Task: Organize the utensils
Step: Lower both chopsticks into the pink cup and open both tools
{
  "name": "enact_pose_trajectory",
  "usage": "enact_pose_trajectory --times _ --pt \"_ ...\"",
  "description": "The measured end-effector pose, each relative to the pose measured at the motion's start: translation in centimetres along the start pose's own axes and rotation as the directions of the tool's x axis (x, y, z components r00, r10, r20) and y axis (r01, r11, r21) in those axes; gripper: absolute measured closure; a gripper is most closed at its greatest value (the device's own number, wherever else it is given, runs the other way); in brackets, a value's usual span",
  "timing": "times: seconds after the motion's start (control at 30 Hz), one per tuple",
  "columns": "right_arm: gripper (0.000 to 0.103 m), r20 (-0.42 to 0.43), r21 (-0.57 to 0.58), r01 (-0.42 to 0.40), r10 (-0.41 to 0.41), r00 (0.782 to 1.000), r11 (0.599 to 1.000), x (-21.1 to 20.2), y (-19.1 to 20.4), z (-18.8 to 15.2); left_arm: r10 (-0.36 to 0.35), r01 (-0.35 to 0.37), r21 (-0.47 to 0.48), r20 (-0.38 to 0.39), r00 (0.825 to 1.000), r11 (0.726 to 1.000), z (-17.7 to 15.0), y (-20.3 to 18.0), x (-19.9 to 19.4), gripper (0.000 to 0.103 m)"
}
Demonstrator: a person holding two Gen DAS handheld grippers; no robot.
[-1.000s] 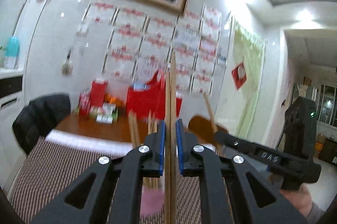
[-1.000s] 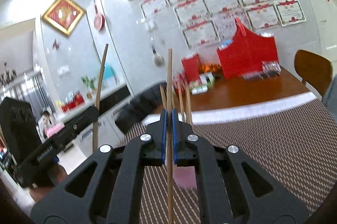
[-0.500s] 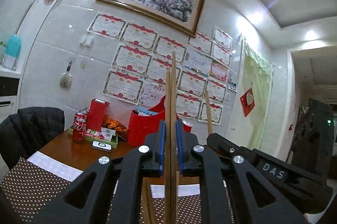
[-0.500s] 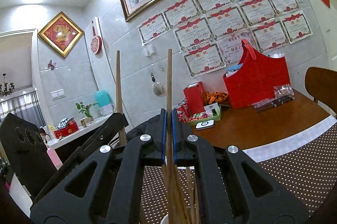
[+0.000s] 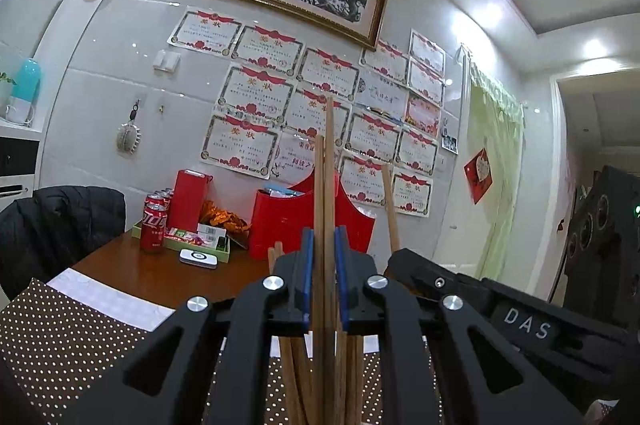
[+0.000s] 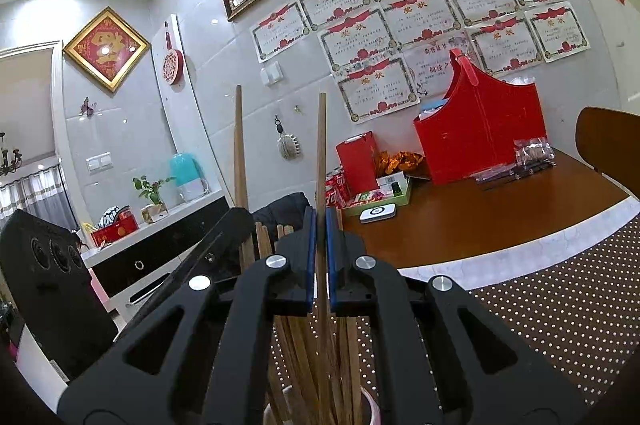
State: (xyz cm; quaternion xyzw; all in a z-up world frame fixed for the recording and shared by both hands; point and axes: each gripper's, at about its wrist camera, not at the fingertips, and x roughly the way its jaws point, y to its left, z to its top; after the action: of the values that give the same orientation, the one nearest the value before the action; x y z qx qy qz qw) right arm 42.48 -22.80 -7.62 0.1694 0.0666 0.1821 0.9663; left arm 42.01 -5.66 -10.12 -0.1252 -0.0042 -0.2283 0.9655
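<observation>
Holding chopsticks upright in both grippers, above a pale cup. Left gripper (image 5: 322, 265): jaws pinching a pair of wooden chopsticks (image 5: 325, 185) between the blue pads (image 5: 307, 265), sticks side by side, tips pointing up. Right gripper (image 6: 320, 249): jaws pressed onto a single chopstick (image 6: 321, 153), also vertical.

Handling, as a judgement: sticks look light, stiff, smooth-finished wood; thin enough to pivot or slide in a narrow pinch. Both grips sit on the lower half of the shaft, with a long length above the pads, so tilt will swing the tips widely. A paired grip may let one stick slip past the other; best taken square across both.

Container: the cup (image 6: 370, 405) shows only as a pinkish-white rim under the right gripper. Inside it, a bundle of chopsticks (image 6: 304, 357) stands leaning in slightly different directions, tops fanning up behind the pads. How full it is, cannot tell. The lower ends of the held sticks run down among that bundle; whether they are already seated in the cup is hidden.

Cup stands on a dotted brown mat (image 6: 552, 297). Beyond the cup, well apart: red box (image 6: 480, 133), green tray (image 6: 380, 197) of small items.
</observation>
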Motion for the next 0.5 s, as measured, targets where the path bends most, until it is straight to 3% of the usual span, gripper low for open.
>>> enact_pose_trajectory --times 0.4,0.47,0.5 --pt "0.097 -0.065 -0.006 0.019 -0.02 0.998 1.0 -0.1 -0.2 -1.3 0.018 -0.018 -0.001 -0.07 0.997 1.0 -2.1 0.7 -0.4 0.093" --pt "0.083 -0.096 -0.004 0.017 -0.017 0.995 1.0 -0.1 -0.3 -1.3 0.002 -0.001 0.008 -0.092 0.996 1.0 -2.1 0.6 -0.7 0.088" --pt "0.039 -0.109 0.003 0.019 -0.019 0.994 1.0 -0.3 -0.4 -1.3 0.001 0.001 0.017 -0.1 0.995 1.0 -2.0 0.4 -1.0 0.072"
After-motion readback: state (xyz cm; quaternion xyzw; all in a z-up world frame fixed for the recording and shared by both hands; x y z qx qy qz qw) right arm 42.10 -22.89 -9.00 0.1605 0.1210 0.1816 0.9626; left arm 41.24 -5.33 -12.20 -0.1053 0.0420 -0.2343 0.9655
